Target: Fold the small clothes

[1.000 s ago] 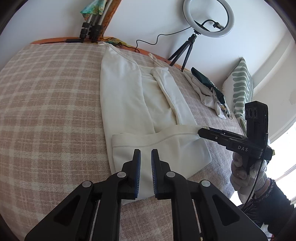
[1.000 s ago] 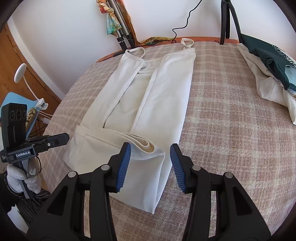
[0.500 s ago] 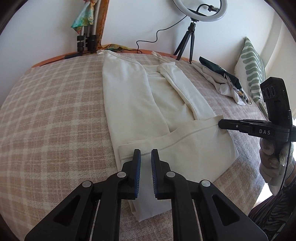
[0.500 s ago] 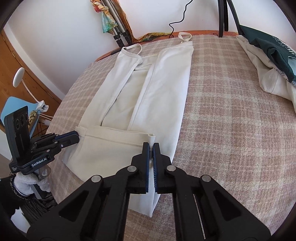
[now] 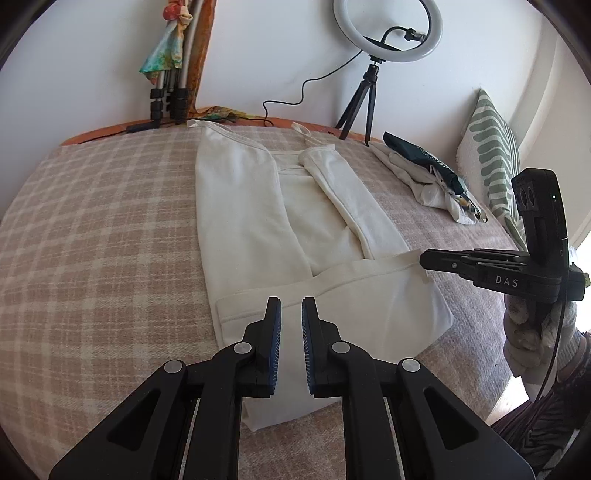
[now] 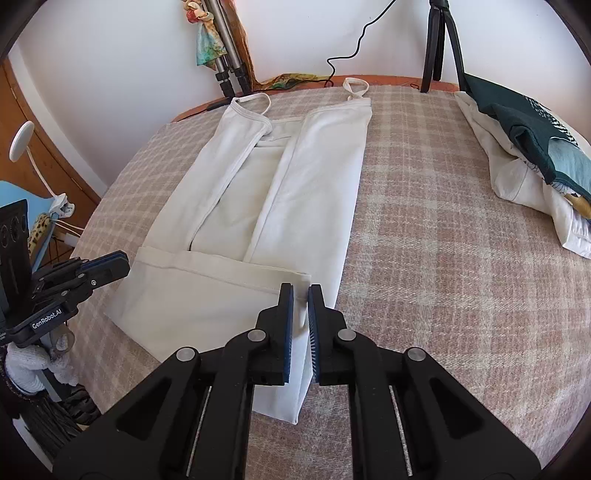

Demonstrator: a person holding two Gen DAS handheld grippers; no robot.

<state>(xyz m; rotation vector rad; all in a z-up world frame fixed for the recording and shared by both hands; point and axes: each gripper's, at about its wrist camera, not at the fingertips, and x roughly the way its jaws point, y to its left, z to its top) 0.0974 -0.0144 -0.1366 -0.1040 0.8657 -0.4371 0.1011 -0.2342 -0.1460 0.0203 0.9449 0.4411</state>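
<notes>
A cream strappy garment (image 5: 258, 221) lies flat on the checked cover (image 5: 92, 240), its two sides folded inward and its bottom hem (image 5: 332, 273) folded up over them. It also shows in the right wrist view (image 6: 295, 184). My left gripper (image 5: 291, 314) hovers over the folded hem, jaws a narrow gap apart and empty. My right gripper (image 6: 301, 295) sits just above the hem's right corner (image 6: 303, 275), jaws slightly apart, holding nothing. Each gripper shows from the side in the other's view: the right (image 5: 424, 258), the left (image 6: 123, 260).
A pile of clothes, white and dark green (image 6: 528, 147), lies at the right of the bed. A ring light on a tripod (image 5: 388, 33) and folded stands (image 5: 170, 99) are against the wall. A striped cushion (image 5: 495, 155) is far right. The bed edge is near.
The right gripper shut near the hem's right corner, then opened a little and drew back. The hem now lies flat. The left gripper stayed narrowly open and pulled back slightly.
</notes>
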